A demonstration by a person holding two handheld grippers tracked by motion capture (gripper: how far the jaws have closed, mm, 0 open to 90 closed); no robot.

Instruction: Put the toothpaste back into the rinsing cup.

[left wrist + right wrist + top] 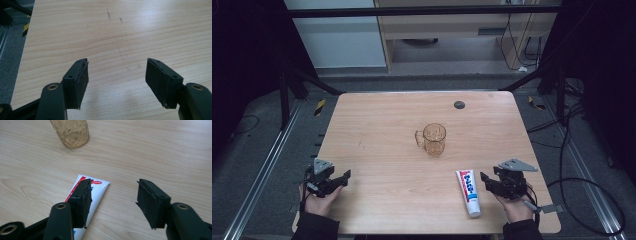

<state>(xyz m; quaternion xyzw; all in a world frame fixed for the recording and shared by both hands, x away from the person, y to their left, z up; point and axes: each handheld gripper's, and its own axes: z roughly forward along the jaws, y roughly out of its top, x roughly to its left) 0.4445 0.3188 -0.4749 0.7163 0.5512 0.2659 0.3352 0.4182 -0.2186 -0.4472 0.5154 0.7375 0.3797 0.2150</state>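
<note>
1. The toothpaste tube point(468, 192) lies flat near the front right of the table point(382, 125), cap end toward the person. The amber glass mug point(433, 139) stands upright around the middle, well apart from the tube.
2. The right hand-held gripper point(484, 178) sits just beside the tube, to its right. In the right gripper view its jaws stand roughly half apart with nothing clamped: the left jaw hangs over the tube's point(86, 195) crimped end and the right jaw has only bare wood under it.
3. The left hand-held gripper point(343, 176) is over at the front left corner, jaws wide apart and holding nothing, with plain tabletop between them in the left gripper view point(117, 75).
4. What could go wrong, I reckon: the tube isn't centered between the right jaws. Close from here and one pad probably lands on top of it or shoves it sideways instead of pinching it.
5. It's a soft, flat, slick tube, so a pinch near the thin end could slip off or squish the paste toward the cap.
6. If the tube goes to the mug point(71, 132) next, a floppy tube could clip the rim; light glass might tip or slide.
</note>
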